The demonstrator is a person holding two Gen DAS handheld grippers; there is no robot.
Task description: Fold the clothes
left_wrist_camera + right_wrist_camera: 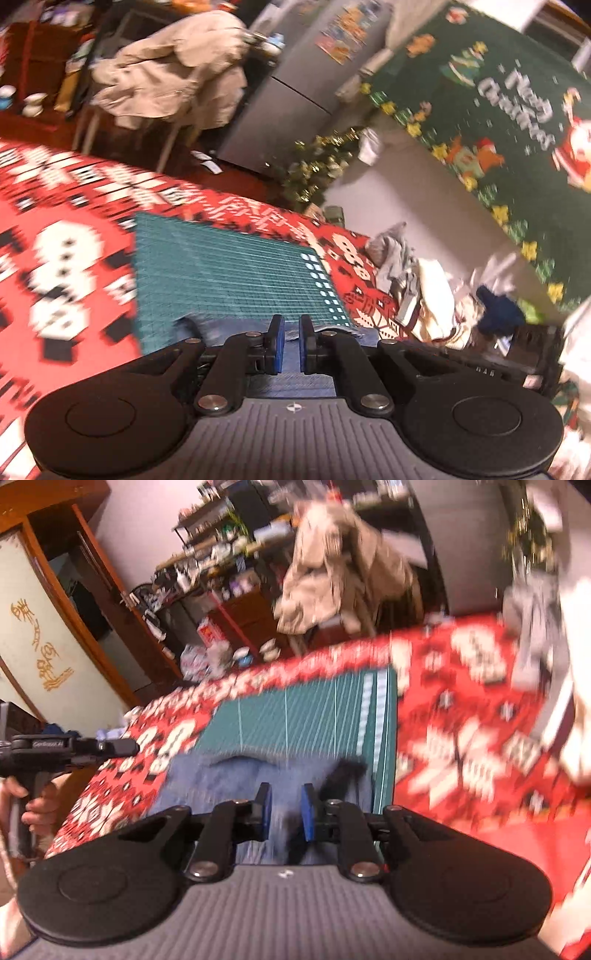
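One blue garment (266,771) is seen lying on the near part of one green cutting mat (306,709), which is laid on a red patterned tablecloth (461,738). The right gripper (286,812) is held just above the garment with a small gap between its blue pads; nothing is gripped. The left gripper (291,343) is opened only a little, and blue cloth (236,326) is seen under its fingers; whether it is touched cannot be told. A pile of other clothes (424,291) at the far end of the table is shown clearly only in the left view. The person's left hand (29,805) is seen only in the right view.
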